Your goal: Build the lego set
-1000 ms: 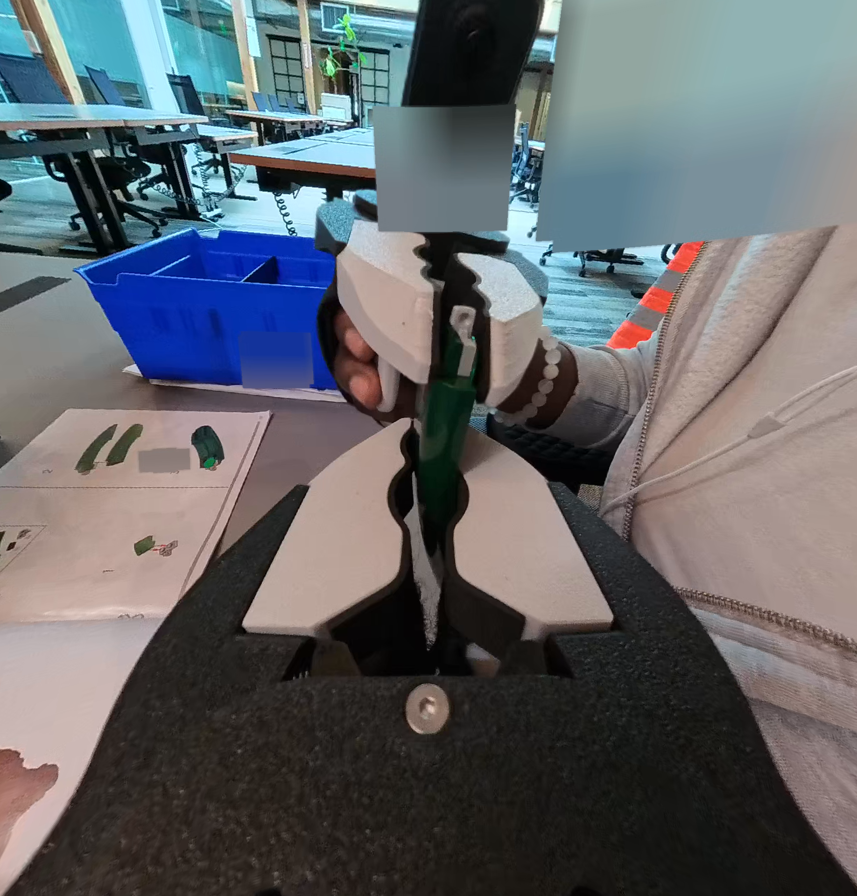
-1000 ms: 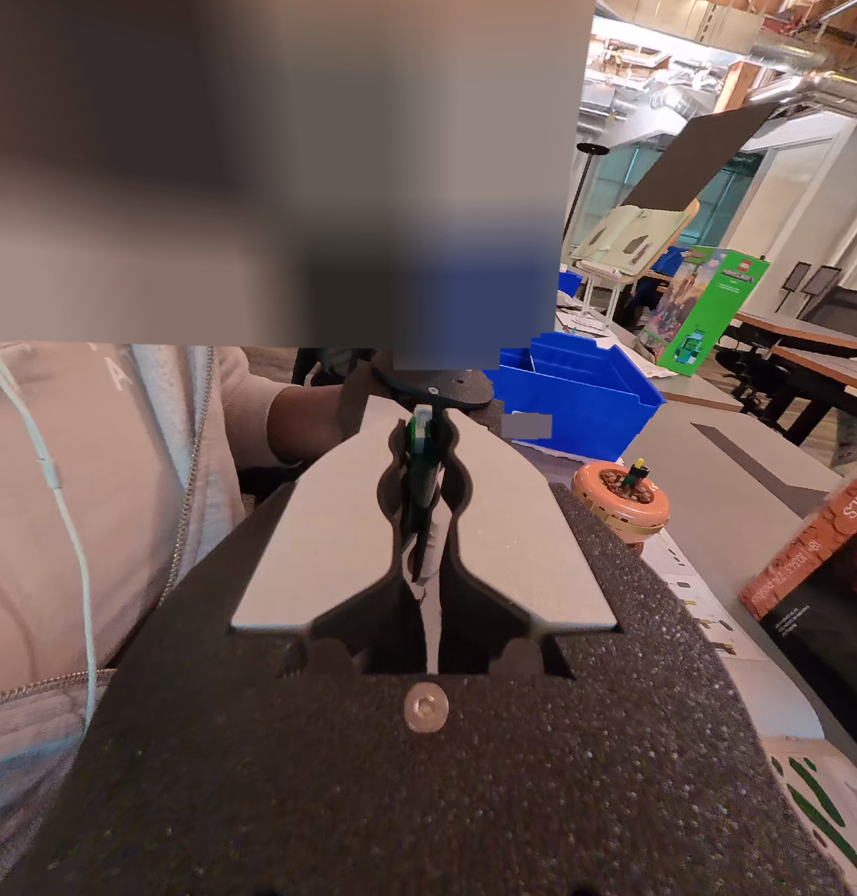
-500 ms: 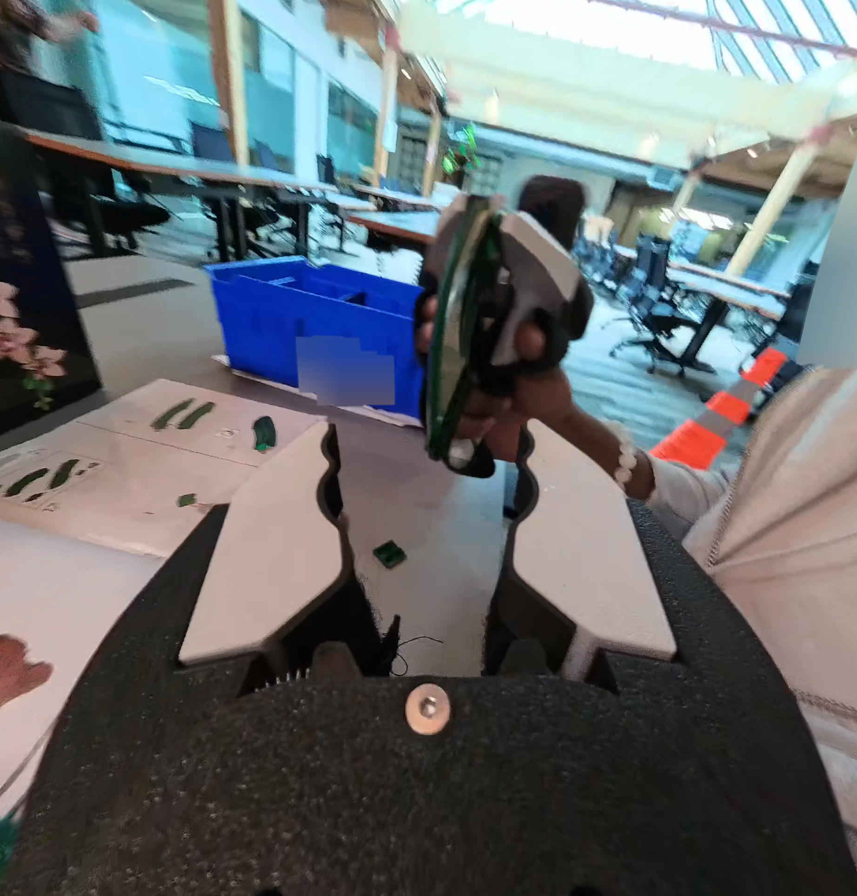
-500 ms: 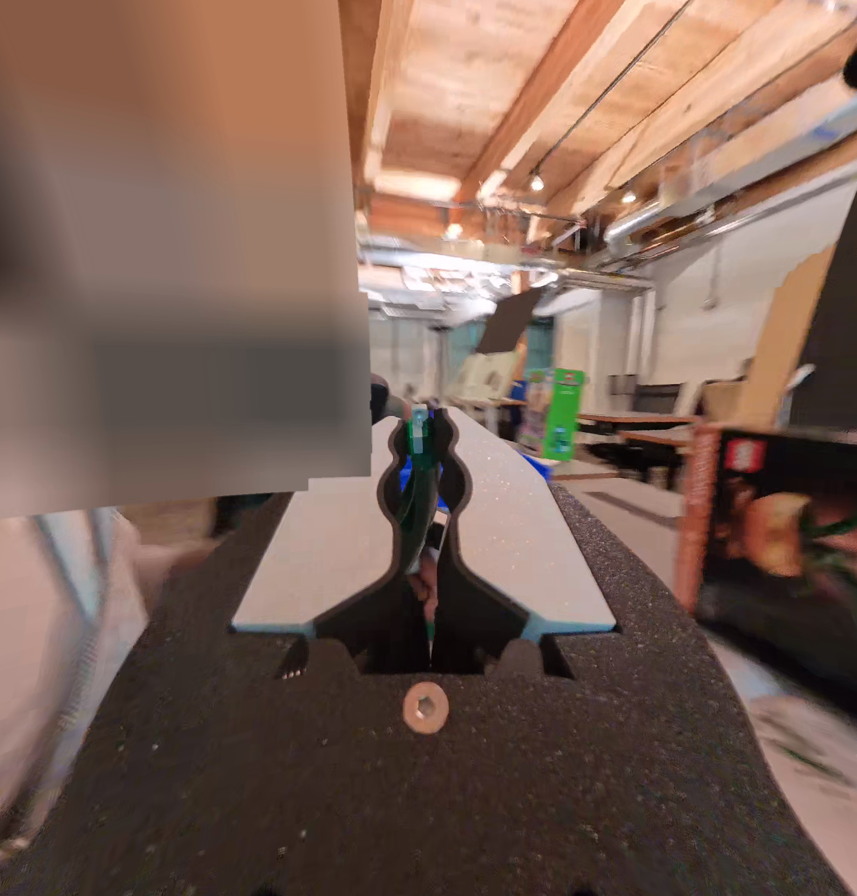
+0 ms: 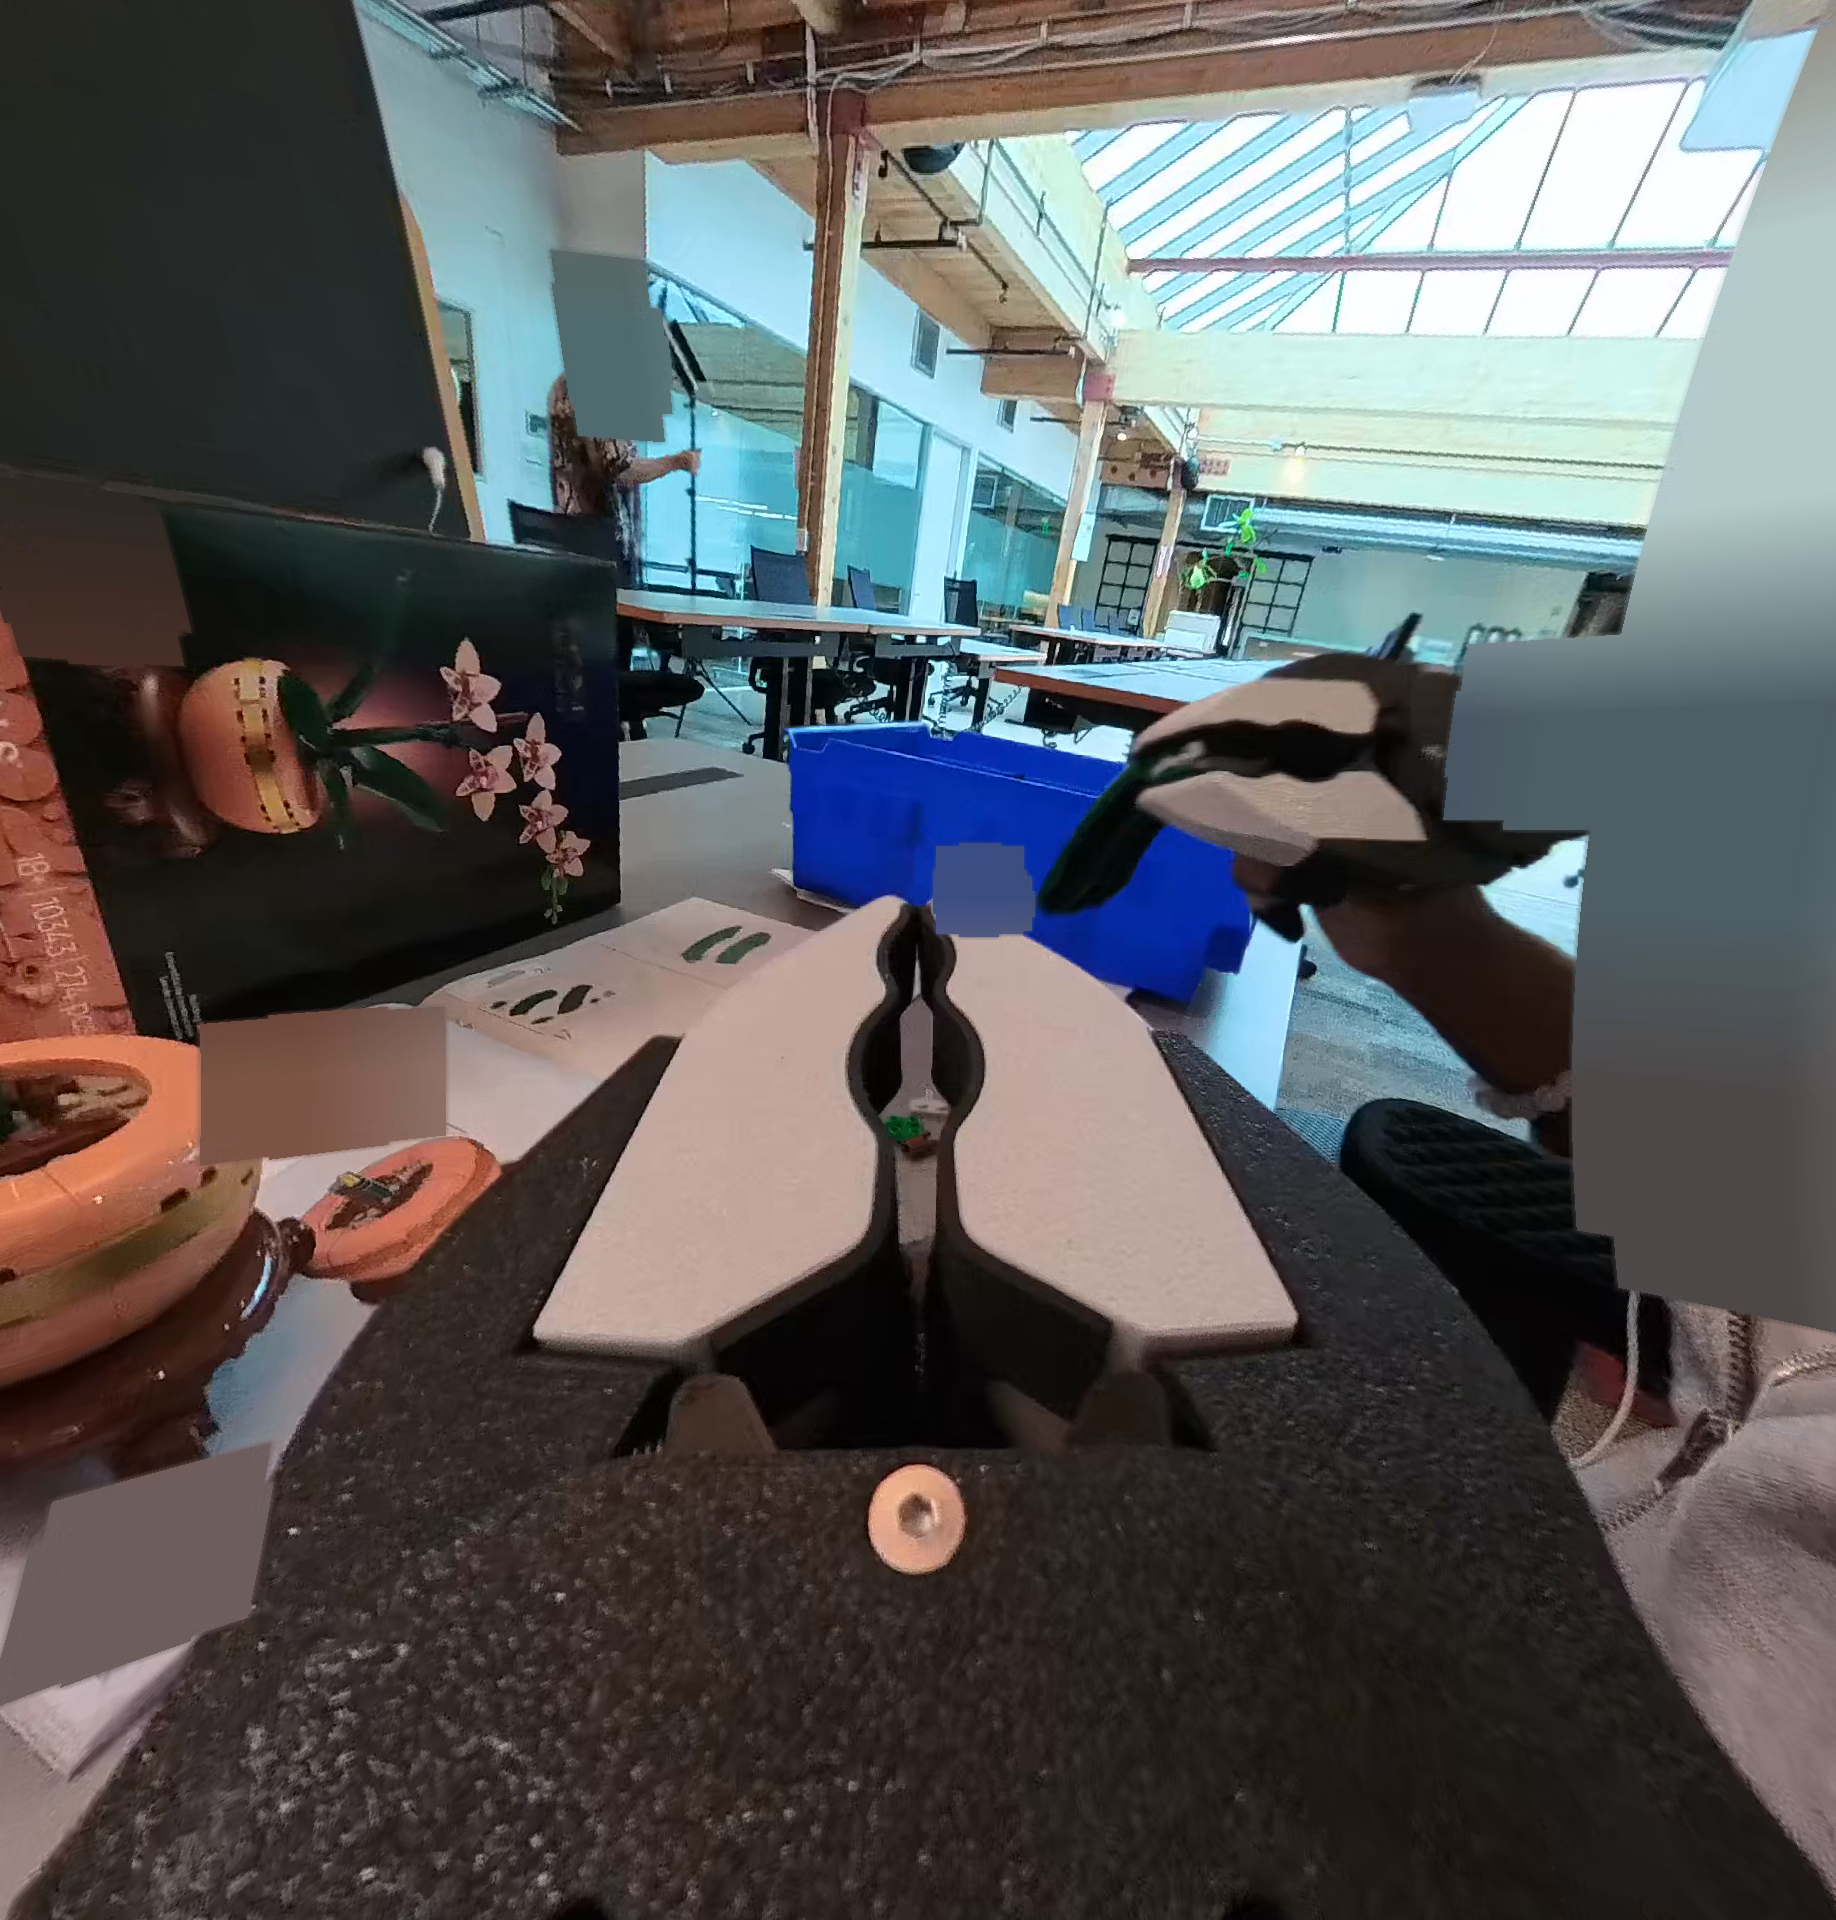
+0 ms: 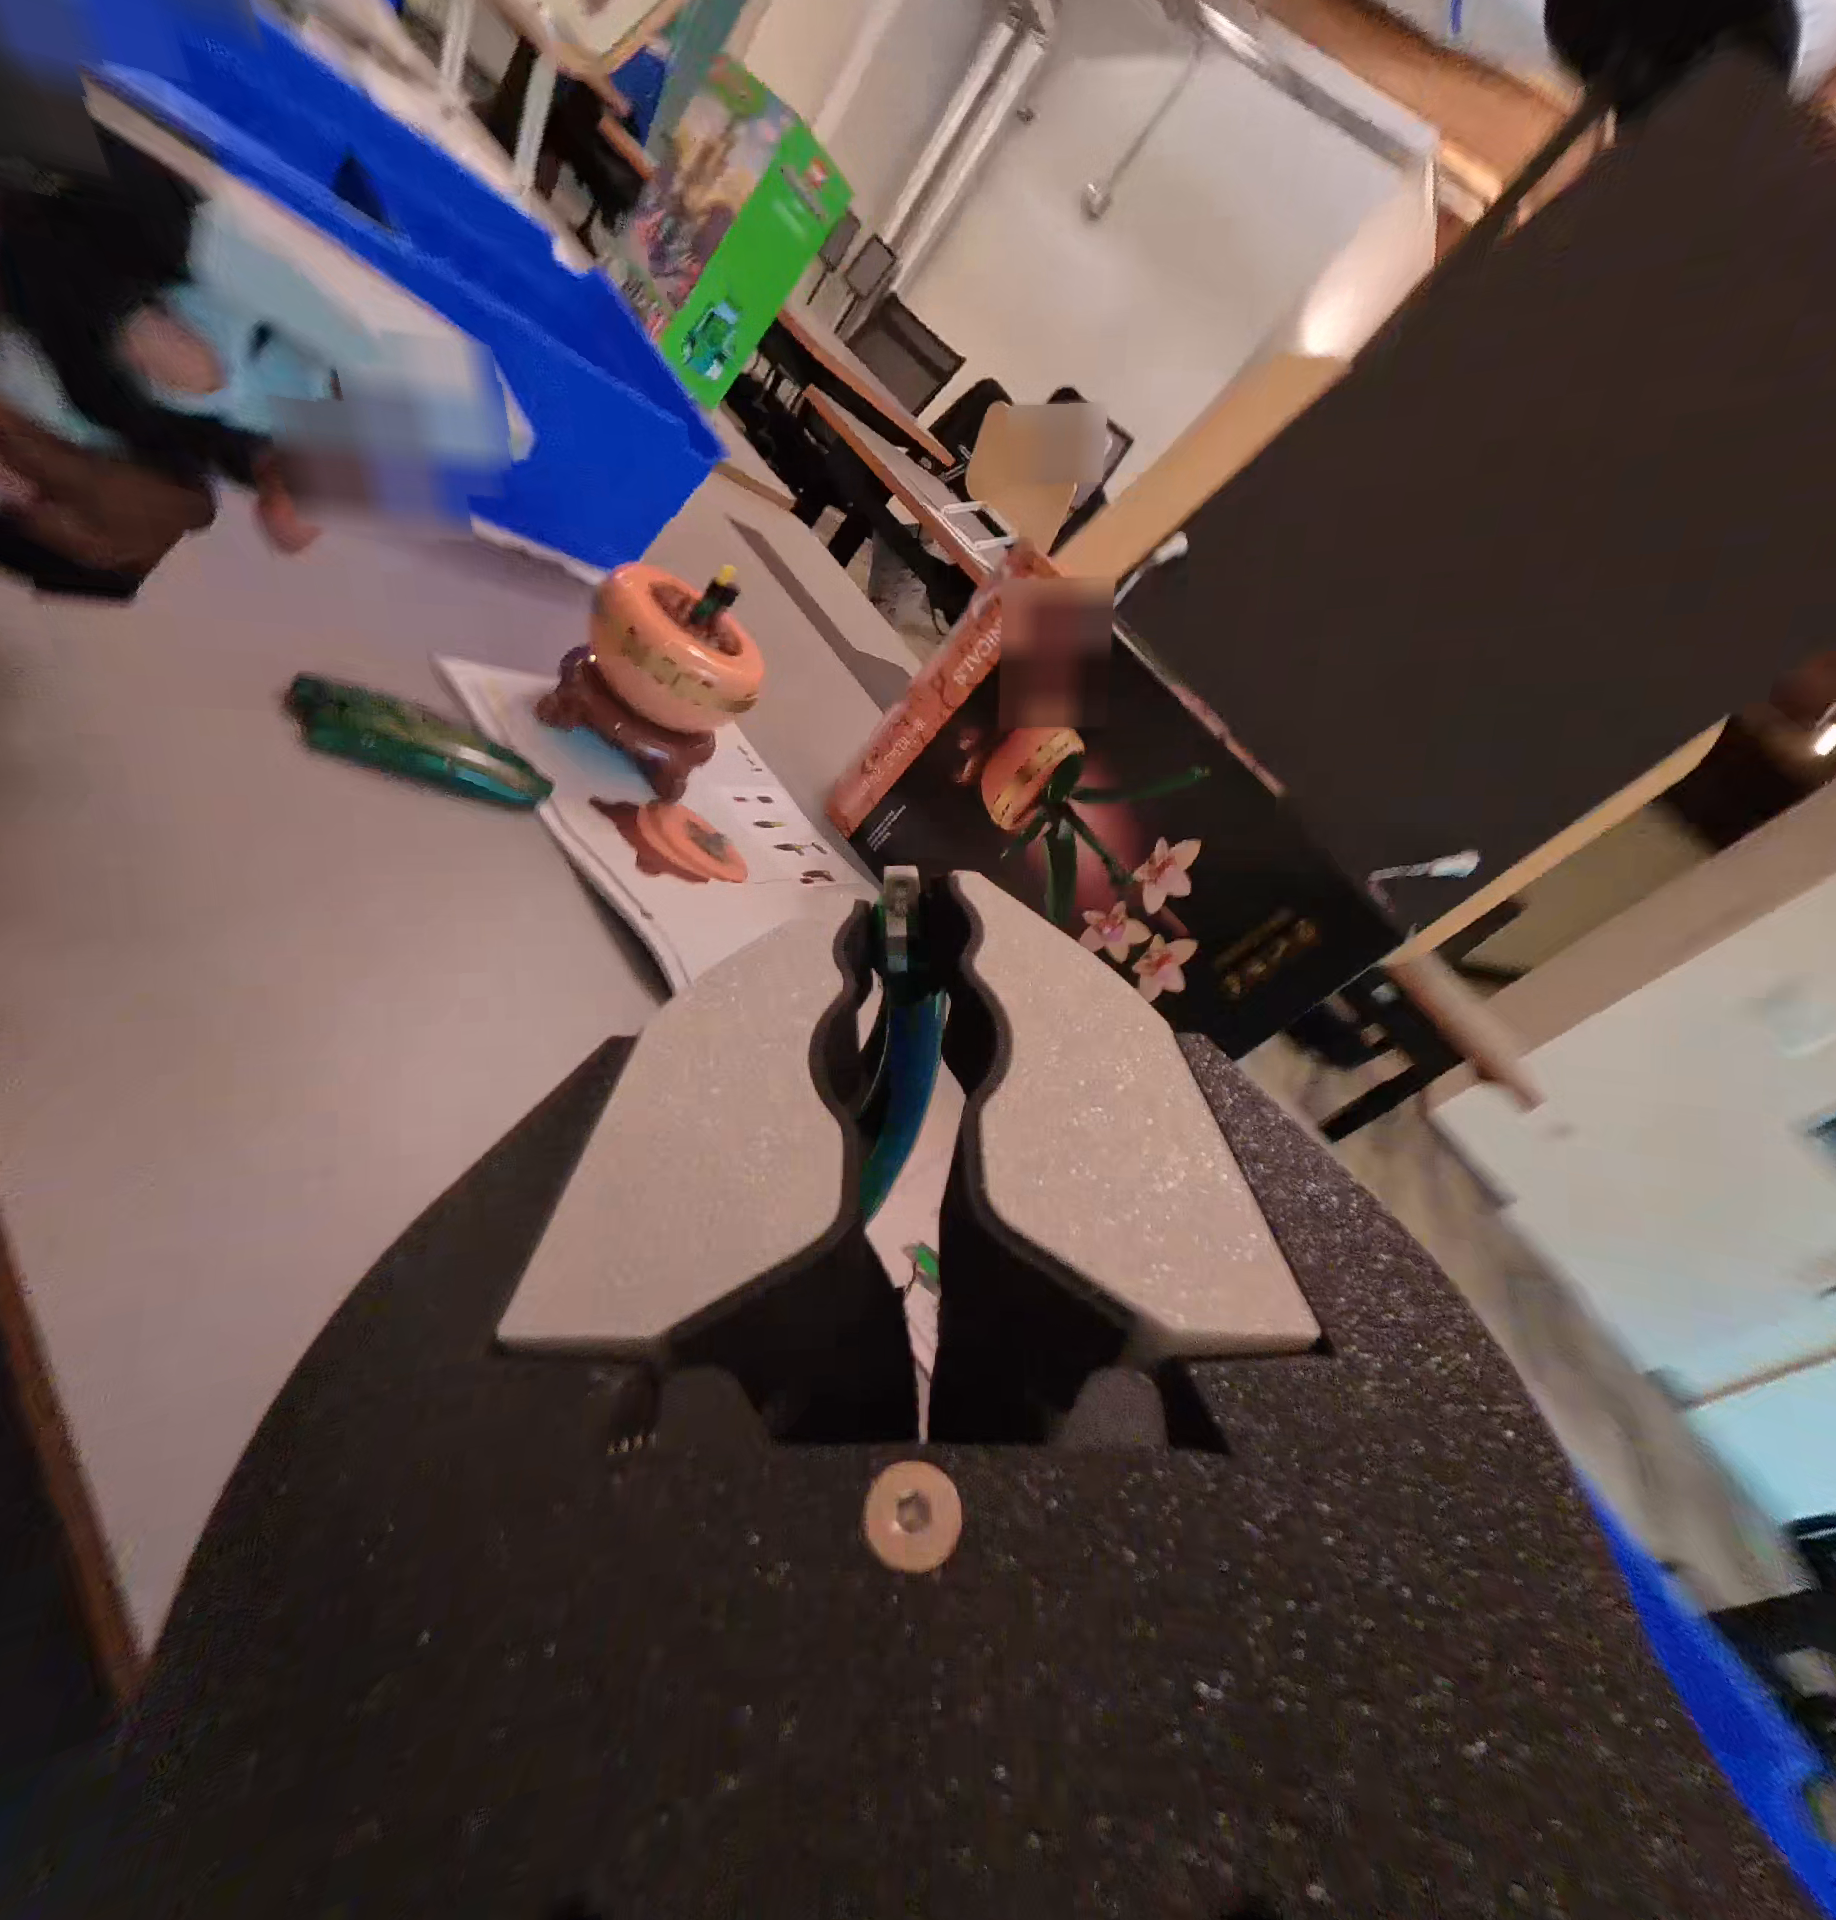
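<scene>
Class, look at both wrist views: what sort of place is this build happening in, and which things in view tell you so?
Most likely an open-plan office or shared workspace. Rows of long desks with office chairs stand behind the table, glass-walled rooms line one side, and exposed wooden beams carry a skylight overhead.

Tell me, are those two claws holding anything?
The right gripper pinches a long dark-green leaf piece near one end; the left gripper is shut, empty.

Grey table point(image 6: 218, 935), blue bin point(image 5: 955, 810) at far edge, open booklet point(image 6: 706, 831), dark box point(image 5: 353, 769) upright, green leaf point(image 6: 405, 738) flat beside booklet, small green piece point(image 5: 909, 1130).
</scene>
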